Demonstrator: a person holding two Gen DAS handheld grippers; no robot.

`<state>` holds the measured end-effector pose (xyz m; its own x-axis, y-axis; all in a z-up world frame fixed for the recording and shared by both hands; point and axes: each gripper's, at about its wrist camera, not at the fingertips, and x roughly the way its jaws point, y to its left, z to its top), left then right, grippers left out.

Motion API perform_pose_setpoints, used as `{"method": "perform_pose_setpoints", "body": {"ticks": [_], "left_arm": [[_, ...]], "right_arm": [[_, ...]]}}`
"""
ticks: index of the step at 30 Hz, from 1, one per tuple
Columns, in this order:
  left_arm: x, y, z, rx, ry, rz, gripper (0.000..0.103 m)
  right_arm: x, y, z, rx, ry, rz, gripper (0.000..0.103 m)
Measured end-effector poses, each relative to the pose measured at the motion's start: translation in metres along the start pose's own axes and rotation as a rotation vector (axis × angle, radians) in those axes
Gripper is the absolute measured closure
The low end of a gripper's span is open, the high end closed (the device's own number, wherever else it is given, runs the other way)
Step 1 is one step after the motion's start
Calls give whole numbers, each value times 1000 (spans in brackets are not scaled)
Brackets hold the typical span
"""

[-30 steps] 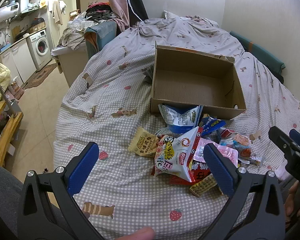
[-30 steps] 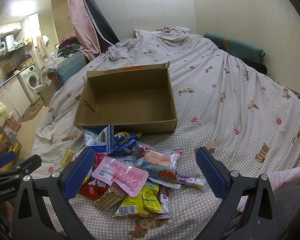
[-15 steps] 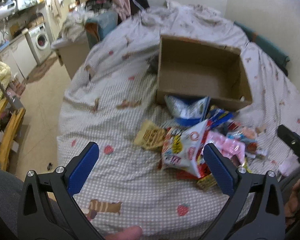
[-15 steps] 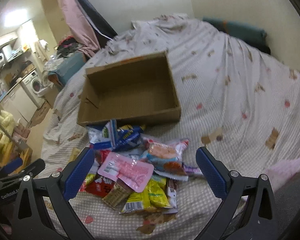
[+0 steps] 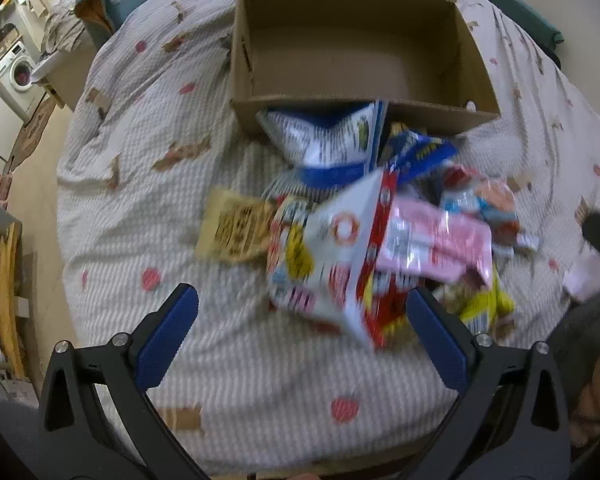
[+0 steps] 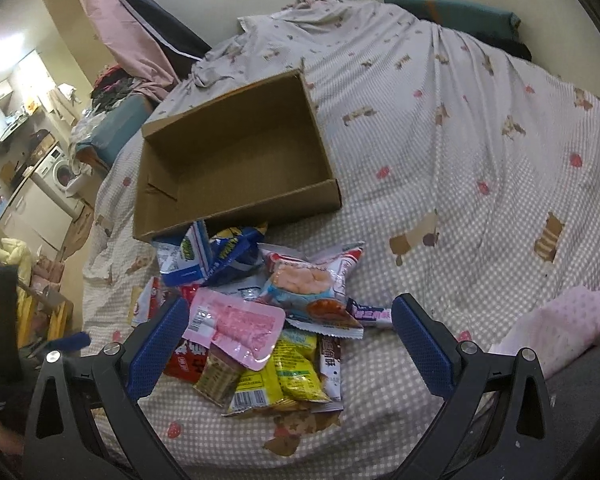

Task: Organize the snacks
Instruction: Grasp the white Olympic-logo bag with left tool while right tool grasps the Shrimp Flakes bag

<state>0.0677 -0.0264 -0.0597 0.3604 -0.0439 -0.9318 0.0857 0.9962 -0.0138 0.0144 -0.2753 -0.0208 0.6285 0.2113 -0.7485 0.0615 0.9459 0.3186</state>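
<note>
Step in hand: approach; no packet gripped, sorting not begun.
Left gripper (image 5: pixel 302 334): jaws spread wide, holding nothing; poised above the near left edge of the pile.
Right gripper (image 6: pixel 290 342): jaws spread wide, holding nothing; the pink packet (image 6: pixel 236 326) lies between its fingers in view, contact not discernible.
Snack pile (image 6: pixel 268 304): heaped on the checked bedspread (image 6: pixel 440 184), just in front of the box; uppermost on the left side, a white-and-red bag (image 5: pixel 332 252).
Cardboard box (image 6: pixel 236 160): open, upright, nothing seen inside; blue-and-white bag (image 5: pixel 328 144) leans against its near wall.
Next move, as judged: lower one gripper onto a top packet, close on an edge, carry it over the near wall.
</note>
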Motion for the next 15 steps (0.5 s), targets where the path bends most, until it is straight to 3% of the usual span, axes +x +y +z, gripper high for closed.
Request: {"method": "perform_pose_setpoints", "body": {"ticks": [4, 8, 10, 12, 15], "left_arm": [[22, 3, 15, -37, 45, -19, 15], [36, 7, 20, -58, 83, -43, 19], [38, 7, 19, -68, 93, -71, 28], [42, 8, 17, -71, 110, -88, 35], [47, 7, 16, -83, 127, -98, 36]], "right_arm": [[4, -15, 3, 65, 28, 28, 0], [8, -29, 6, 123, 54, 30, 0], [12, -33, 8, 136, 81, 32, 0], [22, -39, 13, 163, 131, 52, 0], [46, -50, 23, 229, 248, 101, 0]]}}
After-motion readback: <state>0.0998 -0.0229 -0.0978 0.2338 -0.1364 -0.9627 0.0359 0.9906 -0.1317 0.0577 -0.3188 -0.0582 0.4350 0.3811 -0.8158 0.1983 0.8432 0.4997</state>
